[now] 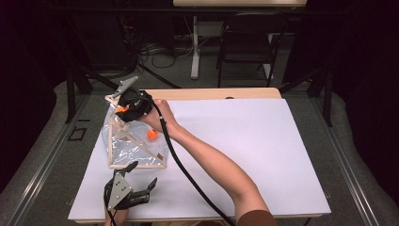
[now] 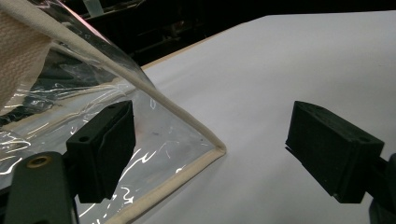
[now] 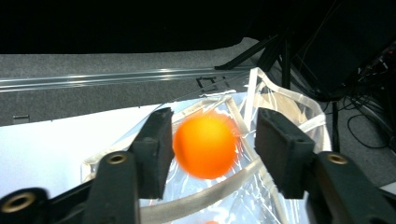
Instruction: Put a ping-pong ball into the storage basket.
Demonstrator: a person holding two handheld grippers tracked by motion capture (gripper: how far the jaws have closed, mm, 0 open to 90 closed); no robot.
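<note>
A clear plastic bag with cream trim stands on the left of the white table. My right gripper hangs over the bag's open top. In the right gripper view an orange ball, blurred, sits between the jaws of my right gripper; it is close to the left pad, and a gap shows at the right pad. The bag lies below it. A second orange ball rests inside the bag. My left gripper stands open at the bag's near corner, jaws wide and holding nothing.
The white tabletop stretches to the right of the bag. A black chair and a table leg stand on the floor beyond the far edge. Something white and textured shows through the bag's side.
</note>
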